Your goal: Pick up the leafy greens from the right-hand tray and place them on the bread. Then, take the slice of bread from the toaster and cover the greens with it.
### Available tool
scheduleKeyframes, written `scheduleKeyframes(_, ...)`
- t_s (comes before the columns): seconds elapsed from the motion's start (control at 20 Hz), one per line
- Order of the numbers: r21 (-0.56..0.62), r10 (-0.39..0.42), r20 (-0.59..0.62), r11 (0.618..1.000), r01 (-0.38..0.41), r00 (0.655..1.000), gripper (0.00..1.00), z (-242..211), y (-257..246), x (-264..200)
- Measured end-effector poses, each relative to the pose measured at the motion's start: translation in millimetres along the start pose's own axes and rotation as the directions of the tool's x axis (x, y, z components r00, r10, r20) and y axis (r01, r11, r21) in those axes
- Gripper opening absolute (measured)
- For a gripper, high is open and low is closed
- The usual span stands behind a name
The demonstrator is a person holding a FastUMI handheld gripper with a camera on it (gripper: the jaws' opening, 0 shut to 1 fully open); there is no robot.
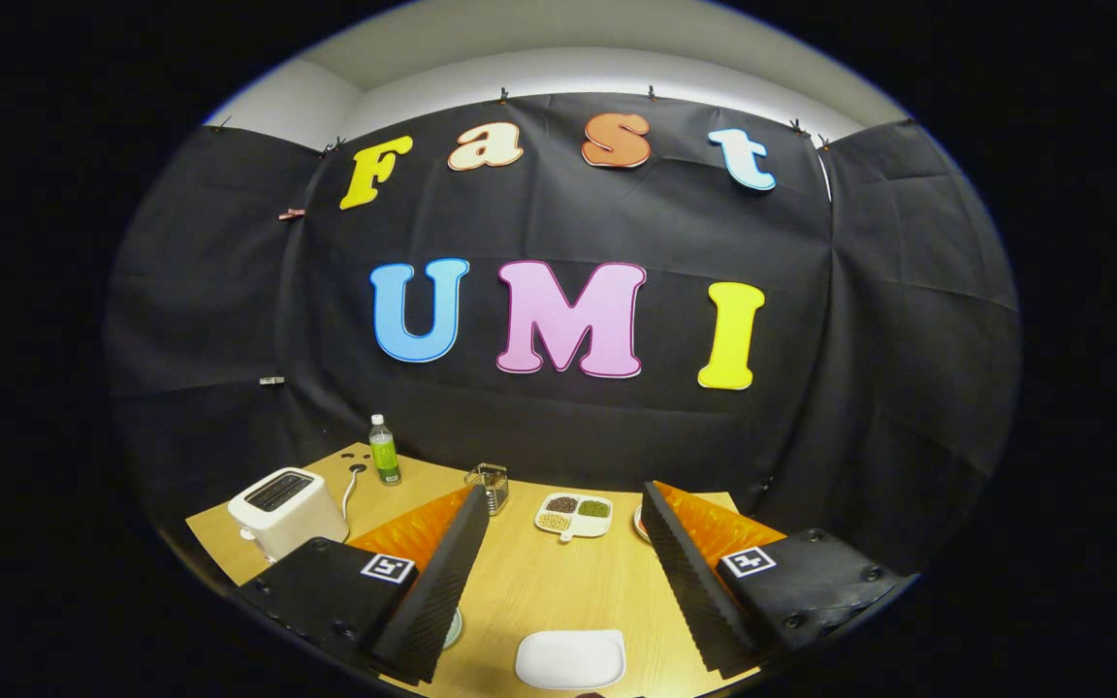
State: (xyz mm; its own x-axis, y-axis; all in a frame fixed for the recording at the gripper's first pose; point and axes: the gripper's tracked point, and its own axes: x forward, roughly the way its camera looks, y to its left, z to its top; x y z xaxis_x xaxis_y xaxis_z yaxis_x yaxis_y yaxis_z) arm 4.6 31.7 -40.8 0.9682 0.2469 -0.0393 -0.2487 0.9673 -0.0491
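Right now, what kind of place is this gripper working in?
Probably a staged recording booth set up as a kitchen counter: black cloth walls behind a wooden table holding a toaster and a divided dish. The gripper hangs open above it.

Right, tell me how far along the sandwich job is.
Nothing looks done yet. The hand-held gripper is open above the wooden table, fingers spread and holding nothing. The white plate between the fingers looks bare from here; no bread or greens can be made out on it. The toaster stands beyond the left finger, untouched. Still left: fetch the greens, place them, then cover them with the toaster slice.
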Motion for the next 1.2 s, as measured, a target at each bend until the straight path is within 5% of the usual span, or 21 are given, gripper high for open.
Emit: scheduleKeyframes(1.2,-0.012,0.06,-0.007,0.998,-0.06,0.998,1.0,2,30,-5)
